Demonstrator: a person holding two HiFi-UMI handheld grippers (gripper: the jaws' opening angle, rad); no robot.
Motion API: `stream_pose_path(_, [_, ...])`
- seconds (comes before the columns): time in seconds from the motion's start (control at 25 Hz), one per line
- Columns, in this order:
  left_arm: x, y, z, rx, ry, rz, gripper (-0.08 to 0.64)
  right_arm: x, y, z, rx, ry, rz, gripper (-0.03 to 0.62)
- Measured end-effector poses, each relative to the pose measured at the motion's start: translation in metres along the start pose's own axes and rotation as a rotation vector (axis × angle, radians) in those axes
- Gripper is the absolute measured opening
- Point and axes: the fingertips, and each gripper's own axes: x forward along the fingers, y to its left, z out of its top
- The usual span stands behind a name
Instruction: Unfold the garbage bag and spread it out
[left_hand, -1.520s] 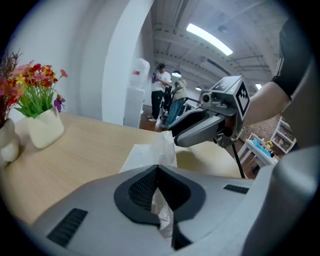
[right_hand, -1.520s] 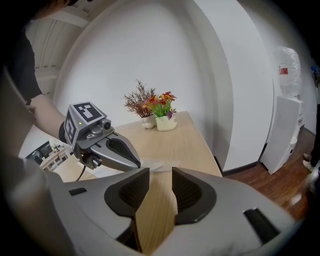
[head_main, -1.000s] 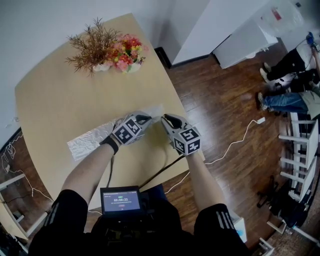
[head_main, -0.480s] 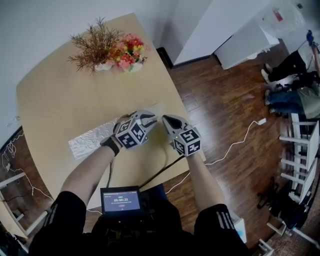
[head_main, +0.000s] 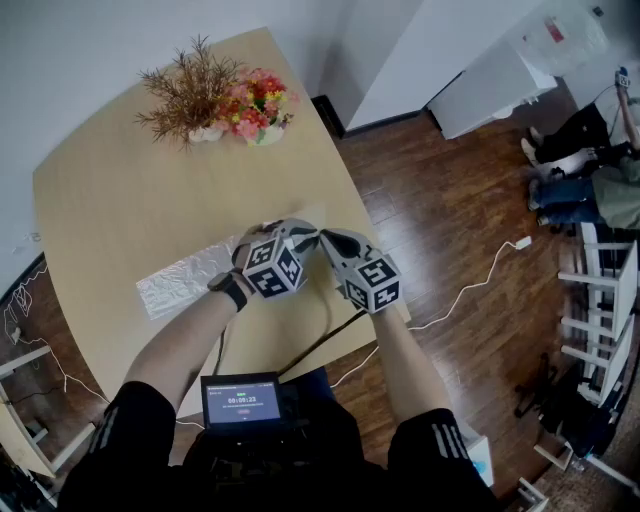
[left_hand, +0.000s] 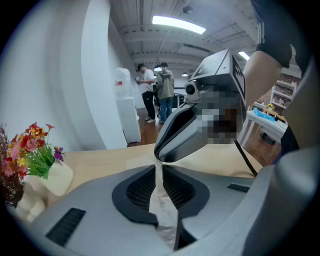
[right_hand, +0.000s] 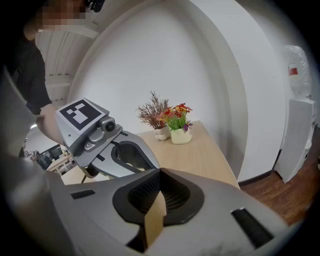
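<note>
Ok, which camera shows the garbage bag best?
The head view: the garbage bag lies as a long crinkly strip on the table. The left gripper view shows only a thin piece between the jaws; the right gripper view, maybe a sliver.

In the head view, the garbage bag (head_main: 185, 280) right end is concealed. Forearms (head_main: 180, 345) cover part of the bench (head_main: 120, 200) near edge. People (head_main: 565, 203) at the right edge are cropped.
</note>
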Motion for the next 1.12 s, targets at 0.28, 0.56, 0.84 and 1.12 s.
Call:
stream_pose_path(0.28, [-0.004, -0.002, 0.001, -0.01, -0.024, -0.003, 0.013, 0.001, 0.006, 0.002, 0.0, -0.007, 0.026, 0.018])
stream_pose_path(0.56, [-0.009, -0.003, 0.001, -0.002, -0.034, 0.006, 0.0, -0.001, 0.012, 0.003, -0.006, -0.013, 0.041, 0.018])
stream_pose_path(0.84, [-0.02, -0.001, 0.004, -0.009, -0.072, 0.025, 0.0, -0.007, 0.009, 0.006, -0.005, -0.033, 0.035, 0.026])
stream_pose_path(1.12, [-0.031, 0.003, -0.001, -0.045, -0.096, 0.041, 0.0, -0.014, 0.008, 0.009, -0.01, -0.06, 0.025, 0.05])
